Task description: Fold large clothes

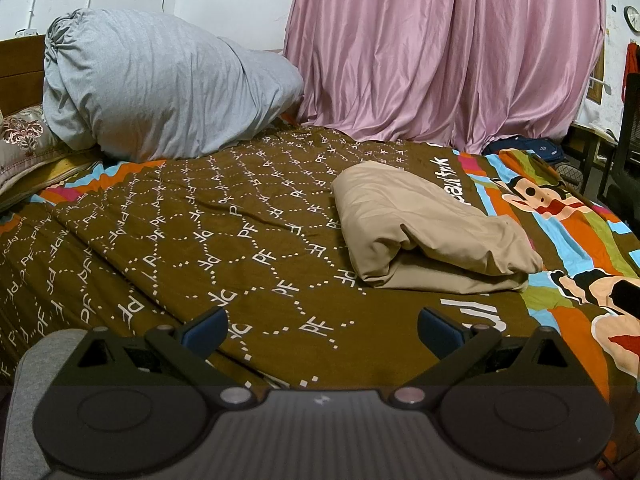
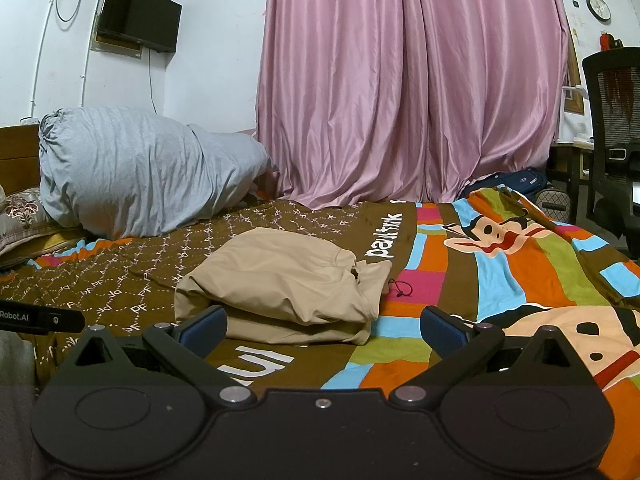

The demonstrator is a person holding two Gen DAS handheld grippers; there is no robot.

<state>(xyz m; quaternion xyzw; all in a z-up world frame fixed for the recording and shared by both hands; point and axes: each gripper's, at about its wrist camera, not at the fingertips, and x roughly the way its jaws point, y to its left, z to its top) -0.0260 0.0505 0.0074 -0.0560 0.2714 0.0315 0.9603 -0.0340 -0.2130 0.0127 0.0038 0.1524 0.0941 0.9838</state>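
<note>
A beige garment [image 1: 424, 232] lies folded in a thick bundle on the patterned bed cover [image 1: 200, 240]. In the right wrist view it [image 2: 280, 284] sits just beyond my fingers, with a dark drawstring at its right end. My left gripper [image 1: 322, 330] is open and empty, low over the cover, with the bundle ahead and to the right. My right gripper [image 2: 324, 330] is open and empty, close in front of the bundle's near edge. Part of the left gripper [image 2: 40, 318] shows at the left edge of the right wrist view.
A large grey bundled duvet [image 1: 160, 84] sits at the back left by a patterned pillow [image 1: 24, 140]. A pink curtain [image 2: 408, 88] hangs behind the bed. A black office chair [image 2: 612, 140] and bags [image 2: 516, 180] stand at the right. A TV [image 2: 138, 14] is on the wall.
</note>
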